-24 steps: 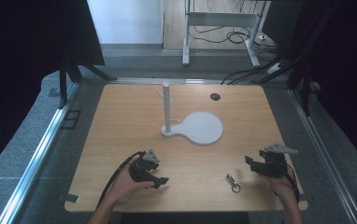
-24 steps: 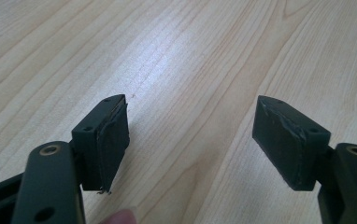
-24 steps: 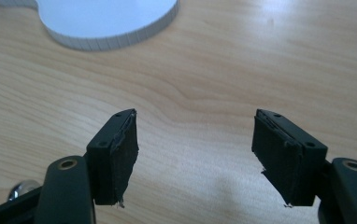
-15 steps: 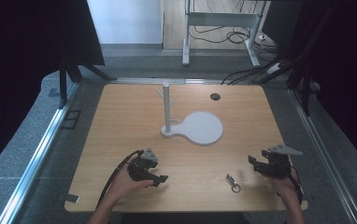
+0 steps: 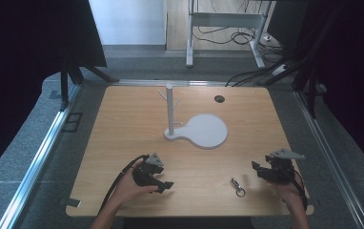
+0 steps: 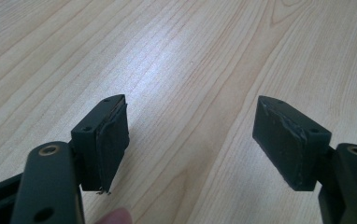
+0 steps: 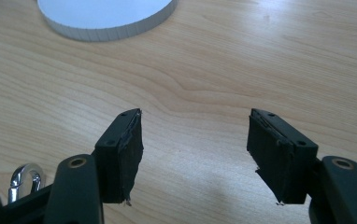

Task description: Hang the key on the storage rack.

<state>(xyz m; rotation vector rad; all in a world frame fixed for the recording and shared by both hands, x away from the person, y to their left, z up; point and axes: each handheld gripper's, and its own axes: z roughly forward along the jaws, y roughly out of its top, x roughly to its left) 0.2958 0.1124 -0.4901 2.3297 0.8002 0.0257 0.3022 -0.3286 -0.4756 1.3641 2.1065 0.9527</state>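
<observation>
Small silver metal keyring clip (image 5: 237, 186) is seen lying flat on the pale wooden counter (image 5: 123, 124), near its front edge, between the two claws and closer to the right one. The right claw (image 5: 257, 170) is held just beside the clip and apart from it, low over the wood, with its jaws spread wide and nothing between them; in the right gripper view the clip's shiny loop (image 7: 23, 181) is found at the lower left, outside the left-hand jaw rather than in the gap. The left claw (image 5: 166, 185) is likewise held apart and empty, with only bare wood ahead of it. Farther back stand a white peg stand with short side branches (image 5: 170, 110) and its round white base plate (image 5: 206, 130).

A miss is judged the main risk: with the clip off to one side of the gap, a closing would catch air. Because the clip lies thin and flat, it could also be nudged along the smooth wood by a jaw tip, or pinched only at its ring and dropped when lifted.
</observation>
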